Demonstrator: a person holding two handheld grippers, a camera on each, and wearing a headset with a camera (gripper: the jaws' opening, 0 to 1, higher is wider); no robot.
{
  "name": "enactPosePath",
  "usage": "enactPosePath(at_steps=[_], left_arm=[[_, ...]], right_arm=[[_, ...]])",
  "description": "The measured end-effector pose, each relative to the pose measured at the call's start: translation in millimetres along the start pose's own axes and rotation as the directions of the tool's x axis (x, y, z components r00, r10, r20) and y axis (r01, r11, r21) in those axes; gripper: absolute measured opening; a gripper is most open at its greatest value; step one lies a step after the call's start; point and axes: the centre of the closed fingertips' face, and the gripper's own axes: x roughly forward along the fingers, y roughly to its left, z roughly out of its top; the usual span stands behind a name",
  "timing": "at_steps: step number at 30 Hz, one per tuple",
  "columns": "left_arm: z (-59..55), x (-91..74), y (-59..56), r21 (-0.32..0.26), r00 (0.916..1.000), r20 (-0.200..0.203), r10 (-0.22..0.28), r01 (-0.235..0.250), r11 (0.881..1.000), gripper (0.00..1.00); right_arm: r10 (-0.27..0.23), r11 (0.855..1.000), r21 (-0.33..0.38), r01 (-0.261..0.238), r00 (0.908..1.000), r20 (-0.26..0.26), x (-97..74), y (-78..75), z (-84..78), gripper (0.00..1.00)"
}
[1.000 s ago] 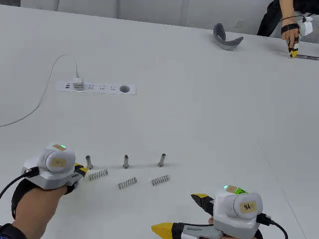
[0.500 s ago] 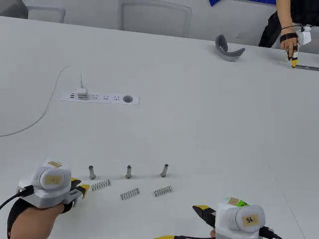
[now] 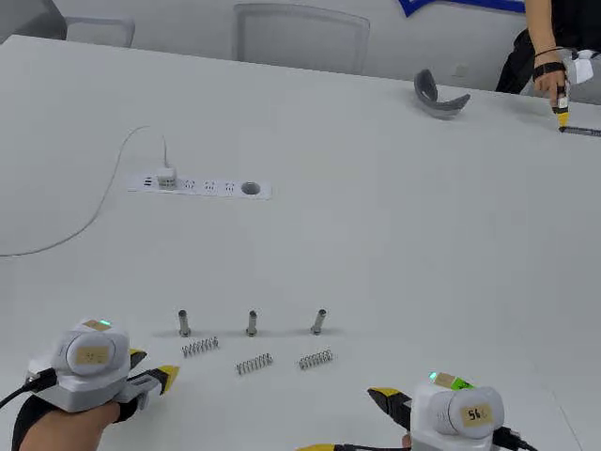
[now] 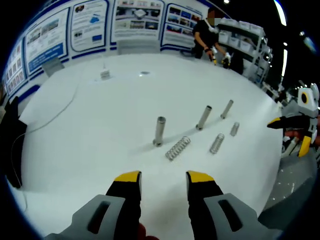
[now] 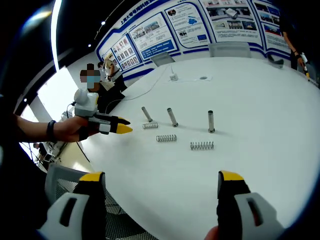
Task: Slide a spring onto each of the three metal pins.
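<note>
White workbench (image 3: 394, 235), seen from above: I hold my left gripper (image 3: 153, 366) low at the near-left edge, its yellow-tipped jaws parted and gripping nothing. My right gripper (image 3: 347, 421) sits at the near-right edge, jaws spread wide and likewise empty. Between and just beyond them three metal pins stand in a row: the left pin (image 3: 184, 322), the middle pin (image 3: 252, 322) and the right pin (image 3: 319, 321), each bare. A spring lies flat on the table just in front of each pin: the left spring (image 3: 200, 347), the middle spring (image 3: 254, 363) and the right spring (image 3: 315, 359). The left spring is nearest my left jaws, though clear of them. Farther back a white power strip (image 3: 199, 186) lies with a plug and cable in it. A grey curved band (image 3: 439, 94) rests near the far corner, where another person's hand (image 3: 549, 80) is at work.
</note>
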Motion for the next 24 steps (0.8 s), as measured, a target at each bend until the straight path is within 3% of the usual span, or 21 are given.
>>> enactPosePath(at_steps=[4,9,16,24], left_arm=[[-0.1,-7.7,-3.9,0.014,0.9996,0.011,-0.024,0.024,1.0,0.44],[-1.0,-18.4,3.0,0.025,0.9994,0.012,-0.031,0.031,0.999,0.47],[-10.9,-38.6,9.4,0.028,0.9993,0.006,-0.037,0.037,0.999,0.53],[-14.6,-53.1,3.7,0.012,0.9983,0.02,-0.055,0.055,0.998,0.6]], right_arm=[[-0.005,1.0,-0.006,0.005,1.0,-0.004,-0.5,-2.6,-0.8,0.94],[-0.007,1.0,-0.008,0.007,1.0,0.003,-1.9,-3.0,1.5,0.94],[-0.012,1.0,-0.011,0.012,0.9999,0.002,-2.9,-4.7,0.3,0.94],[-0.015,1.0,-0.02,0.015,0.9999,-0.007,-0.9,-6.8,-1.3,0.94]])
